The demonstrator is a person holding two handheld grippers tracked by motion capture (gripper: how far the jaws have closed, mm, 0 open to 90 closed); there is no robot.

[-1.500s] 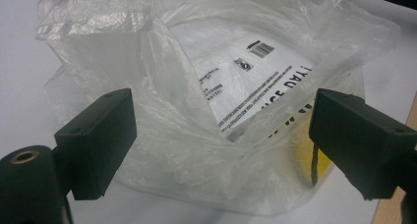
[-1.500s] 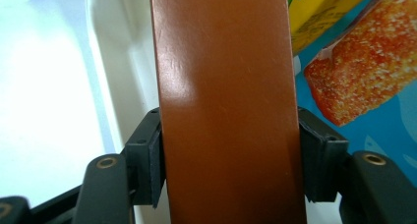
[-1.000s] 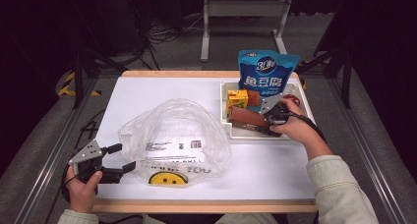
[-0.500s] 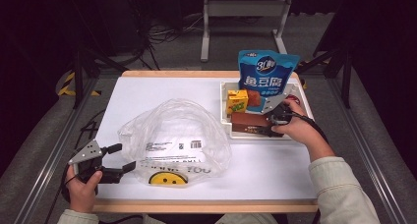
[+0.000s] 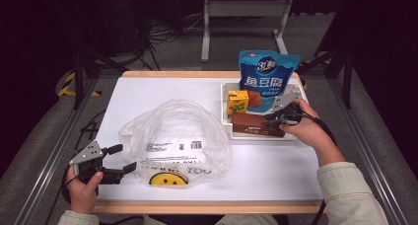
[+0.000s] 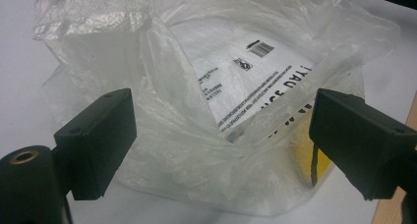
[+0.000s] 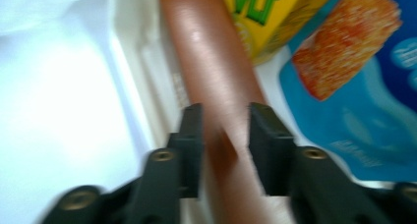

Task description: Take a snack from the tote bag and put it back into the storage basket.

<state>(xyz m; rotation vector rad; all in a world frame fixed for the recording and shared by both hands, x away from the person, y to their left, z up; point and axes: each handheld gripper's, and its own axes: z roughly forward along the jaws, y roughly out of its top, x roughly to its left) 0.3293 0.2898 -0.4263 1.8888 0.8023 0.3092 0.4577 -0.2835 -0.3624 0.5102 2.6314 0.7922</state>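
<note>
Picking step: right gripper in the white tray, jaws just closed onto the brown bar-shaped pack, pads pressing its near end, pack lying along the tray's front wall beside the yellow carton and the blue snack pouch. Left gripper resting at the edge of the clear plastic bag, jaws wide apart, straddling the crumpled mouth without pinching it. Next, likely: lifting the pack clear of the tray wall and across toward the bag, with the mouth needing opening. Right gripper view motion-blurred; pack's label unreadable; bag's inside hard to judge.
</note>
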